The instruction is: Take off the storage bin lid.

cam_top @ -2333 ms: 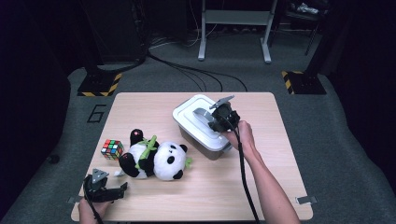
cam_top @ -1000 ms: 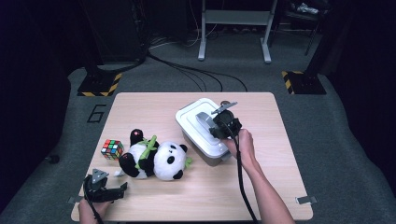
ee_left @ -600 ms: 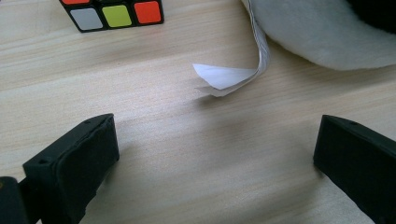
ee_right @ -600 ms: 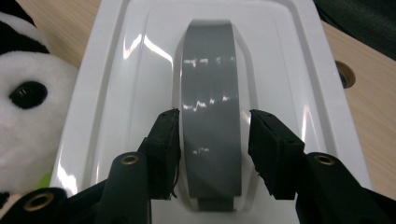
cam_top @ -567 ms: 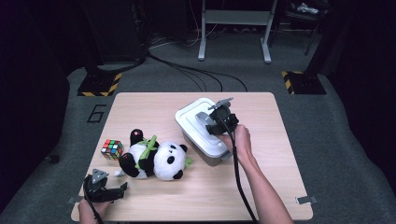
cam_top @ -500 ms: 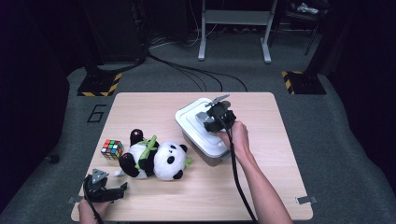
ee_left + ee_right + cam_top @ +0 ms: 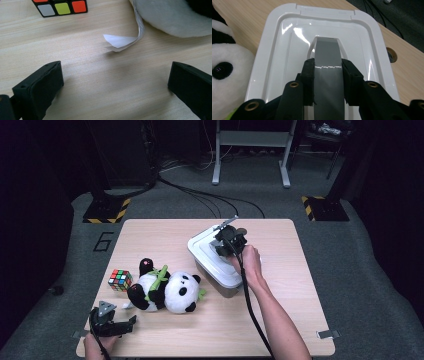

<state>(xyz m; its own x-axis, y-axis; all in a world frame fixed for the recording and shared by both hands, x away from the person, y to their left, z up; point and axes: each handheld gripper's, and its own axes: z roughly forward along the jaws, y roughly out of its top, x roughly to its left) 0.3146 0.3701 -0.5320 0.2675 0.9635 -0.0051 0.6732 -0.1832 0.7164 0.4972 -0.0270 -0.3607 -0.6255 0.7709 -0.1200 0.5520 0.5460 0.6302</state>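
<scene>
the high view looks forward and down on the whole light wooden table [image 7: 280, 320] from far. the left gripper view sits very low and close above its surface. the right gripper view looks closely down on the white plastic box lid [image 7: 274, 50]; the high view shows this lid [image 7: 210, 257] too.

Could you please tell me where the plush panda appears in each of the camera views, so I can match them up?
High view: the plush panda lies left of centre on the table, between the puzzle cube and the white lidded box.
Left gripper view: its white fur sits at the top right, the cube at top left.
Right gripper view: its face is at the left edge, beside the box.
Shared landmark: the wooden table.
</scene>
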